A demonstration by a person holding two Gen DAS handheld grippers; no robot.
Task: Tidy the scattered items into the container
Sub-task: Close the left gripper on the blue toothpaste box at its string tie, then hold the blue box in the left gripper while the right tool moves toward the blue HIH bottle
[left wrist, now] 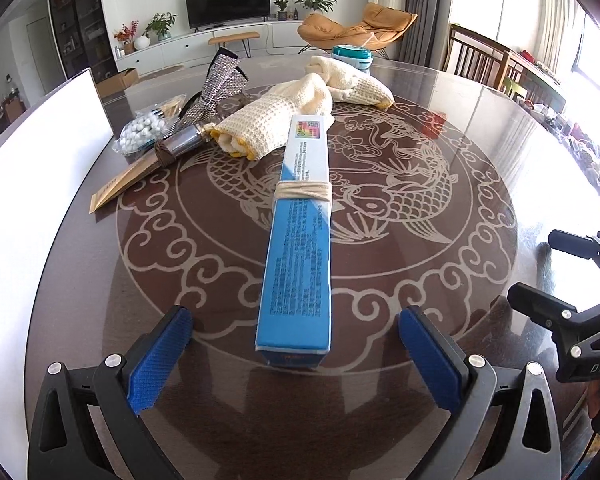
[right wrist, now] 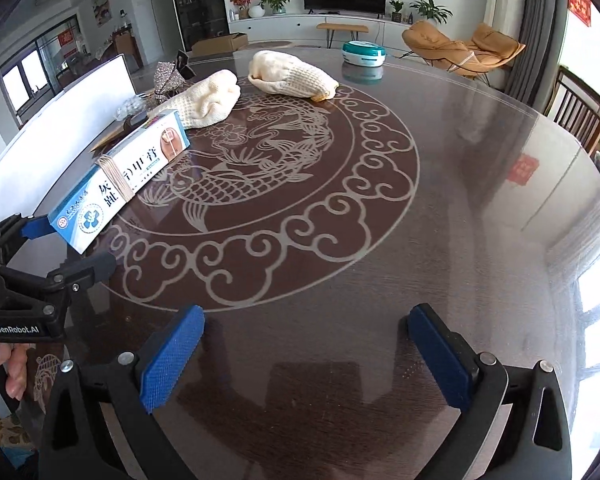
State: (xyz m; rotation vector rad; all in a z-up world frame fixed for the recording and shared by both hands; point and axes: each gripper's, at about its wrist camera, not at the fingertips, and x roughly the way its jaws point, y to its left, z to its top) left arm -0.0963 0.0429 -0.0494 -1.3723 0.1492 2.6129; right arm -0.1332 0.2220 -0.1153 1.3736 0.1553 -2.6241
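Observation:
A long blue and white box (left wrist: 300, 236) bound with rubber bands lies on the round dark table (left wrist: 480, 184), its near end between the open jaws of my left gripper (left wrist: 296, 340), not touching the pads. The box also shows in the right wrist view (right wrist: 120, 176), with the left gripper (right wrist: 64, 248) around its near end. My right gripper (right wrist: 304, 348) is open and empty over bare table. Two rolled cream cloths (left wrist: 272, 124) (left wrist: 352, 80) lie beyond the box. A bag of white balls (left wrist: 140, 132), a sparkly item (left wrist: 216, 88) and a flat tan packet (left wrist: 124, 184) lie at the left.
A white container wall (left wrist: 40, 152) stands along the table's left edge. A teal round tin (left wrist: 351, 55) sits at the far side, also in the right wrist view (right wrist: 364, 53). Chairs stand beyond the table at the right.

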